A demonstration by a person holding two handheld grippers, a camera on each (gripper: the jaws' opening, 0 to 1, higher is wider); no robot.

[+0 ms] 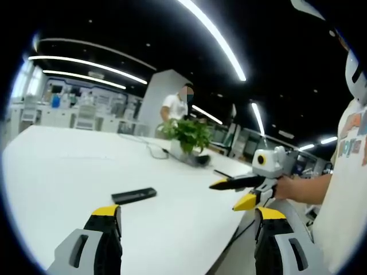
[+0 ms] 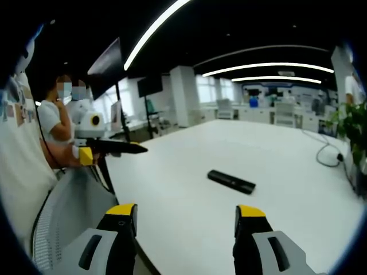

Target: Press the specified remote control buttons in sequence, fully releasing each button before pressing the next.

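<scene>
While both hand-held grippers, left [image 1: 183,220] and right [image 2: 186,220], hang wide open and empty above the table [image 1: 69,172], a rushed jab could skid the remote [image 2: 231,181] sideways.

The left hand-held gripper [image 1: 186,220] has two grey jaws with black inner faces and yellow tips, a dark slot in each grey shell. The right hand-held gripper [image 2: 186,220] is built the same — grey, black, yellow-capped. Seen from across, each carries a white housing above long black fingers. The person [image 1: 347,172] wears a white T-shirt with a coloured print — orange and blue.
</scene>
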